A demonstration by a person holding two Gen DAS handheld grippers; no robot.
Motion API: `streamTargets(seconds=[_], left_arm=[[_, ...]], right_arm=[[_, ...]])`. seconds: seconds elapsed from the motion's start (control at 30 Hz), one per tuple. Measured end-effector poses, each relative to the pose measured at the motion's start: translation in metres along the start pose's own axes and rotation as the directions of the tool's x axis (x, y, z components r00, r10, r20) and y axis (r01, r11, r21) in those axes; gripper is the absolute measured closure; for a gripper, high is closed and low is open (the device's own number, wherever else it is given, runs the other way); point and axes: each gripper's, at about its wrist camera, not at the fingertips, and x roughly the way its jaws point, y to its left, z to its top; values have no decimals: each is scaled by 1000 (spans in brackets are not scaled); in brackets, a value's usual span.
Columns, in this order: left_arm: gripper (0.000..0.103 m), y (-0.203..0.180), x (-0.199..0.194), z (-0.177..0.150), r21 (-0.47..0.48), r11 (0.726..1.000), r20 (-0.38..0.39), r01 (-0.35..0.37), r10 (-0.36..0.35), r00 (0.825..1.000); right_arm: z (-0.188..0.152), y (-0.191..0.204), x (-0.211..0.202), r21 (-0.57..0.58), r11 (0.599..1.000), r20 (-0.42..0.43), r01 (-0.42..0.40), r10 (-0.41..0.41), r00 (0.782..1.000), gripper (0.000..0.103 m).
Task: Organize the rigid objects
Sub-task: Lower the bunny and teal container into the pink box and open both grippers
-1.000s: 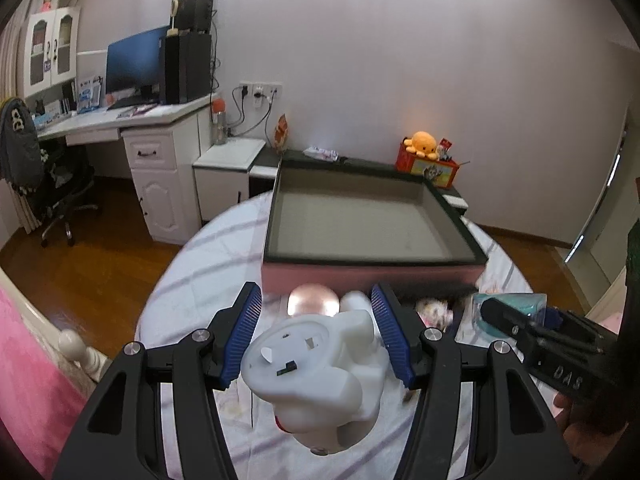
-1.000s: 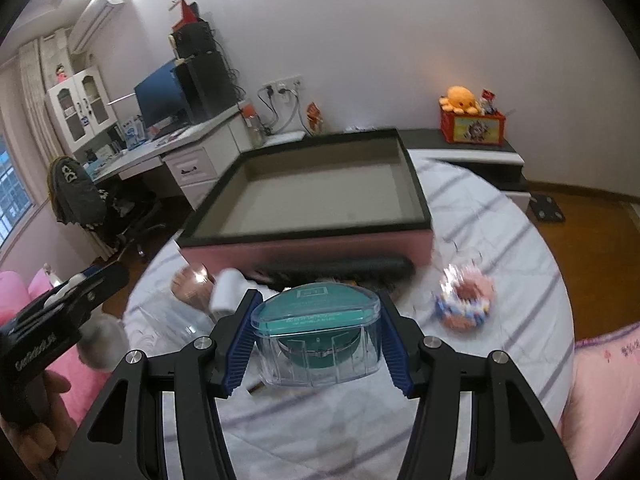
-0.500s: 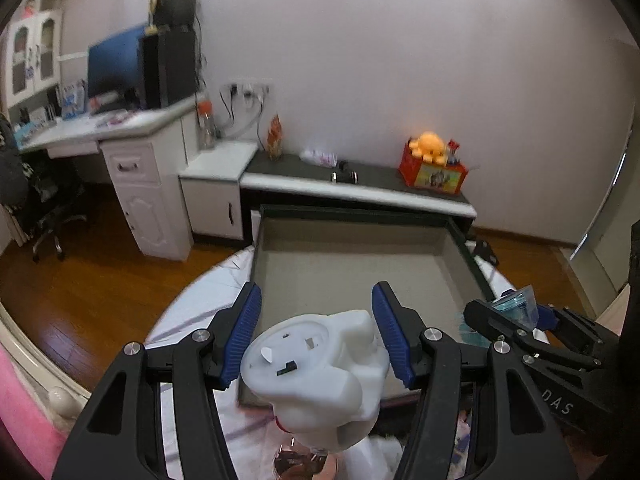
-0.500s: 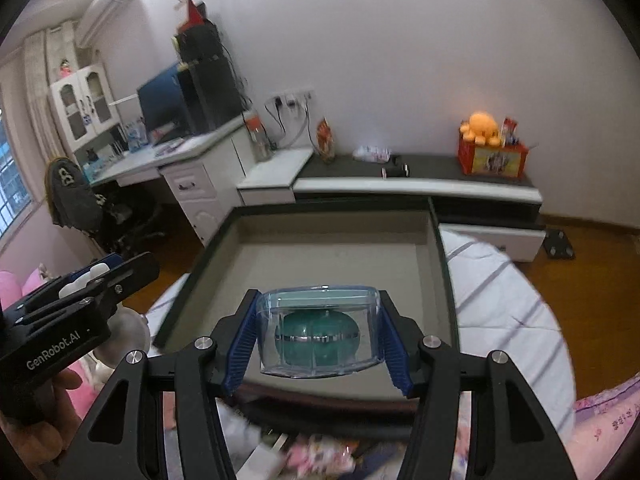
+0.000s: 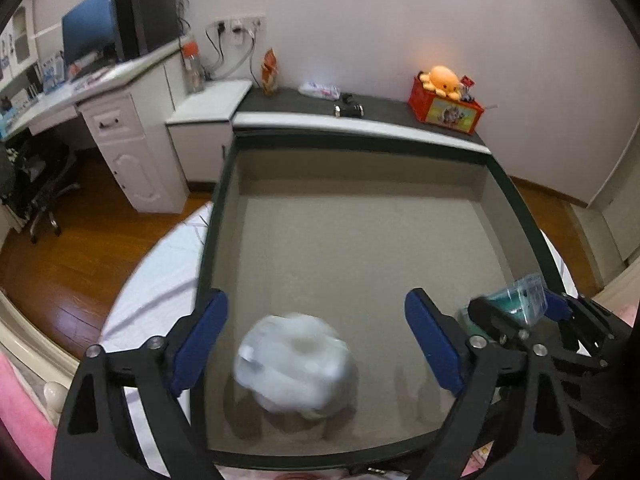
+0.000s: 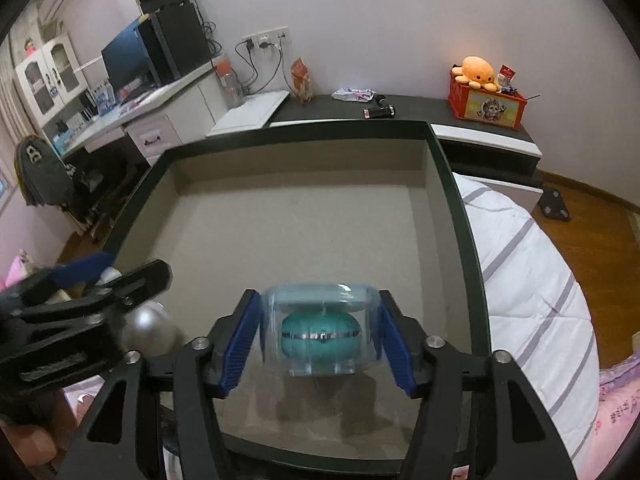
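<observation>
A large shallow box with a dark green rim [image 5: 516,200] and a grey floor lies under both grippers; it also shows in the right wrist view [image 6: 448,168]. My left gripper [image 5: 316,340] is open over its near part. A white plastic toy [image 5: 294,366], blurred, is between and below the fingers, free of them. My right gripper [image 6: 318,338] holds a clear case with a teal object [image 6: 320,330] inside, over the box floor; the case is blurred and the jaws look slightly parted. The case also shows in the left wrist view [image 5: 524,300].
The box stands on a round table with a white striped cloth [image 6: 532,280]. Behind are a low dark shelf [image 5: 360,112] with an orange plush on a red crate [image 5: 444,96], and a white desk with a monitor [image 5: 88,40]. Wooden floor lies to the left.
Both grippers moved forward over the box. My left gripper opened and let go of the white toy, which drops into the box. The clear case in my right gripper is blurred with motion.
</observation>
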Motion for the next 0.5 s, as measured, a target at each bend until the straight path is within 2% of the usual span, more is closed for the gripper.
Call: streamTargets(seconds=[0.03,0.23,0.4,0.5], left_arm=[[3,2,-4,-1,-2,1000,9,7,-7,1000],[1,14,-51,-11,-32,999,115,8,-4,993],[0,23,-109,-36,-50,999,224,-13,24,974],[0,24,-138,-54,-47,999,262,-25,36,964]], right_arm=[[-1,0,-1,0,1000,1,5,-5,1000,17],[-12,-3,-24,25,1000,43,-3,2,999,17],[-26,0,-64,54,999,124,-10,3,992,17],[-40,3,-91,74,997,167,-16,4,986,17]])
